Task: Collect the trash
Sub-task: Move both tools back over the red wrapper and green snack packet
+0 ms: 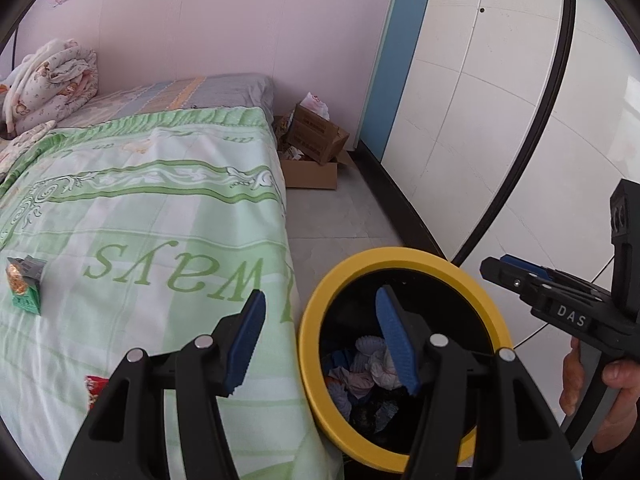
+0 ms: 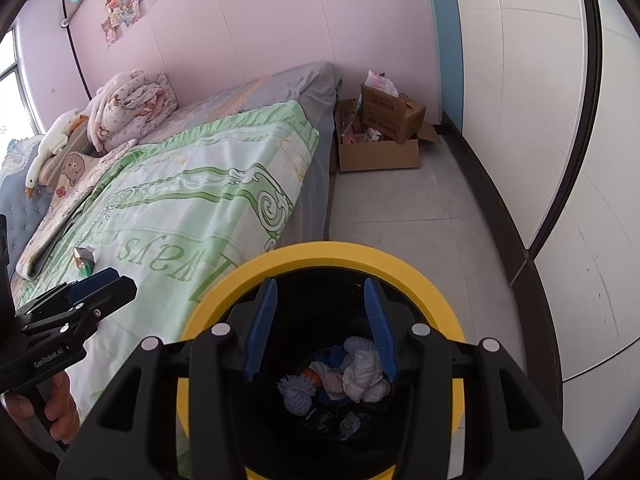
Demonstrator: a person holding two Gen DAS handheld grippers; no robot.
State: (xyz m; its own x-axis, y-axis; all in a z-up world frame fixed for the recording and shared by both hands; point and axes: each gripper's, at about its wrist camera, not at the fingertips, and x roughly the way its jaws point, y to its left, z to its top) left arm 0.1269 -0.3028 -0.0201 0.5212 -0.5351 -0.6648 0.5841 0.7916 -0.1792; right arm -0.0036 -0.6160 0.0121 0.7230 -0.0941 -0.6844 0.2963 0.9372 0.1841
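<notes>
Right wrist view is showing the right gripper (image 2: 320, 326) hanging open and empty over the yellow-rimmed bin (image 2: 424, 280), which is holding crumpled tissues (image 2: 362, 374) and other scraps. Beside the bed (image 1: 160, 208), the left gripper (image 1: 320, 344) is also standing open with nothing between its fingers, while a green snack packet (image 1: 24, 284) is lying on the blanket. Cardboard boxes (image 2: 384, 136) by the far wall are sitting stuffed with paper clutter.

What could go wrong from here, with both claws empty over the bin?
1. The green carton lies far across the bedspread; the left claw may have to stretch and could snag the loose cloth.
2. The bin stands tight against the bed; a bump from the right claw above it might tip it.
3. The red wrapper is half hidden behind the left claw and easy to miss.
</notes>
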